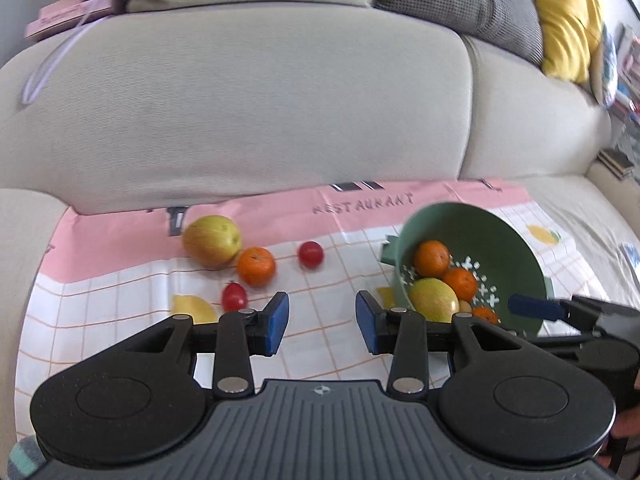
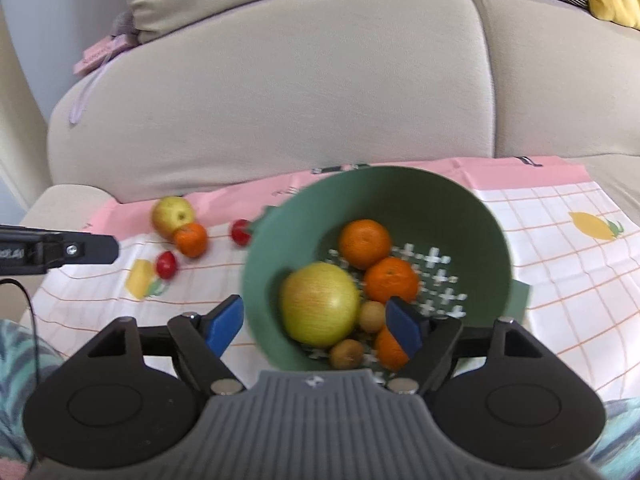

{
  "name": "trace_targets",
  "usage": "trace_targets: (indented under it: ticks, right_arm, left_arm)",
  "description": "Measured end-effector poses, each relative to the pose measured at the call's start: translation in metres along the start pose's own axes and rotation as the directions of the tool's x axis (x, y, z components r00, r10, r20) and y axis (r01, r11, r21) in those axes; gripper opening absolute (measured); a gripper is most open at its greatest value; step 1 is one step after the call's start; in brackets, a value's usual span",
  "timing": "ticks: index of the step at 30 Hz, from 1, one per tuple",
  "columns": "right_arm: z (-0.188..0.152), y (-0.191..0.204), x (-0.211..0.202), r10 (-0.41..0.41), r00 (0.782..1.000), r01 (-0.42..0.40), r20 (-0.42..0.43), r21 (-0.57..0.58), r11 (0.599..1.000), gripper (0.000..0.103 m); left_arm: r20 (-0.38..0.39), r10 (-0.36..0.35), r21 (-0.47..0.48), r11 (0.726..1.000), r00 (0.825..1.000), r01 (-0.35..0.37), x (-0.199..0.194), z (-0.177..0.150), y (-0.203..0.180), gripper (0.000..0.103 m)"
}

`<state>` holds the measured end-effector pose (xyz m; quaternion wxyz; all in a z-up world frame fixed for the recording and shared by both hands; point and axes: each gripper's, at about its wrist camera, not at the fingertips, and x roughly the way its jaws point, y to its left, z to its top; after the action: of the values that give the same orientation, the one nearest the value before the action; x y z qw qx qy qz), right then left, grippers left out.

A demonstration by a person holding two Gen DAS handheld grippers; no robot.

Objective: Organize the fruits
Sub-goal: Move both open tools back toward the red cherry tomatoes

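Fruits: loose apple (image 1: 212, 241), mandarin (image 1: 256, 266) & 2 tomatoes are lying just ahead-left of left gripper (image 1: 322, 322), fingers spread, empty. Right gripper (image 2: 316, 326) is straddling the tilted green colander's (image 2: 280, 240) near rim, spread, not clamping. Apple's looking firm, heavy-ish — grab across widest part; tomatoes soft, go gently.

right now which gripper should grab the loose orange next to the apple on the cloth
Left. The left gripper is open and empty, with the loose orange just ahead. The right gripper straddles the tilted green bowl's rim, farther off.
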<state>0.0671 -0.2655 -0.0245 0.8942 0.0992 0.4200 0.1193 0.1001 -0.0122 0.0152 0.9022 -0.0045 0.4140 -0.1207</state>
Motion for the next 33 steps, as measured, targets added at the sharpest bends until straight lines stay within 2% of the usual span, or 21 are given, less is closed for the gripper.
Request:
trace_targets:
  ticks: [5, 11, 14, 19, 22, 27, 33]
  right_arm:
    - [0.002, 0.035, -0.002, 0.07, 0.997, -0.068, 0.026, -0.058, 0.996, 0.078]
    - [0.0, 0.075, 0.008, 0.113, 0.992, -0.104, 0.049, -0.15, 0.983, 0.079]
    - [-0.002, 0.088, 0.017, 0.111, 0.993, -0.101, 0.043, -0.196, 0.975, 0.079]
    - [-0.002, 0.106, 0.03, 0.067, 0.996, -0.048, 0.055, -0.296, 0.954, 0.079]
    - [0.003, 0.11, 0.039, 0.079, 0.996, -0.061, 0.045, -0.312, 0.948, 0.078]
    - [0.007, 0.119, 0.06, 0.081, 0.997, -0.069, 0.02, -0.337, 0.939, 0.063]
    - [0.006, 0.129, 0.088, 0.028, 1.0, -0.026, -0.002, -0.416, 0.909, 0.044]
  left_arm:
    - [0.025, 0.023, -0.054, 0.998, 0.999, -0.022, -0.006, -0.001, 0.021, 0.046]
    - [0.023, 0.044, -0.115, 0.993, 0.999, -0.041, -0.005, -0.007, 0.045, 0.046]
    - [0.014, 0.041, -0.14, 0.989, 0.999, -0.038, 0.0, -0.009, 0.053, 0.046]
    - [-0.001, 0.04, -0.153, 0.987, 0.999, -0.04, 0.012, -0.008, 0.061, 0.046]
    - [-0.012, 0.041, -0.151, 0.988, 0.999, -0.042, 0.021, -0.007, 0.065, 0.046]
    - [-0.043, 0.04, -0.154, 0.987, 0.998, -0.046, 0.039, -0.007, 0.073, 0.046]
    - [-0.079, 0.024, -0.155, 0.987, 0.997, -0.036, 0.064, -0.005, 0.08, 0.046]
